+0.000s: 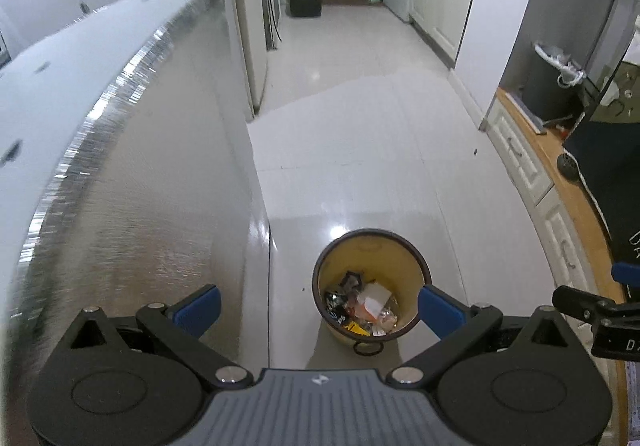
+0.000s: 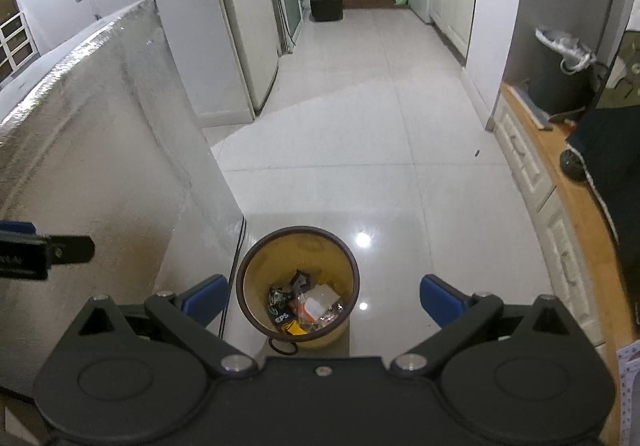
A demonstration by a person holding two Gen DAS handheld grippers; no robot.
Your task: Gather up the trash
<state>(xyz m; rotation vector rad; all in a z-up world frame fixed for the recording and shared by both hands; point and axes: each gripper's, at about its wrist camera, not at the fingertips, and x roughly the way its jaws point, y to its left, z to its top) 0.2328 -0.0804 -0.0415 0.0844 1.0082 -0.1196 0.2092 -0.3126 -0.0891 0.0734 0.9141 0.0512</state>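
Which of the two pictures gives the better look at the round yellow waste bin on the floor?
The right wrist view: the round yellow waste bin shows whole between the open fingers, wrappers visible inside. In the left wrist view the bin has its rim partly covered by a blue fingertip.

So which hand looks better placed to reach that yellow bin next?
Probably the right gripper: the yellow bin sits almost centred between its open fingers. For the left gripper, also open and empty, the bin lies off toward its right finger.

Open tiled floor (image 2: 380, 150) beyond and right of the bin (image 2: 297, 292). Tall silvery panel (image 2: 108, 150) close on the bin's left; cabinets (image 2: 532, 174) well off right.
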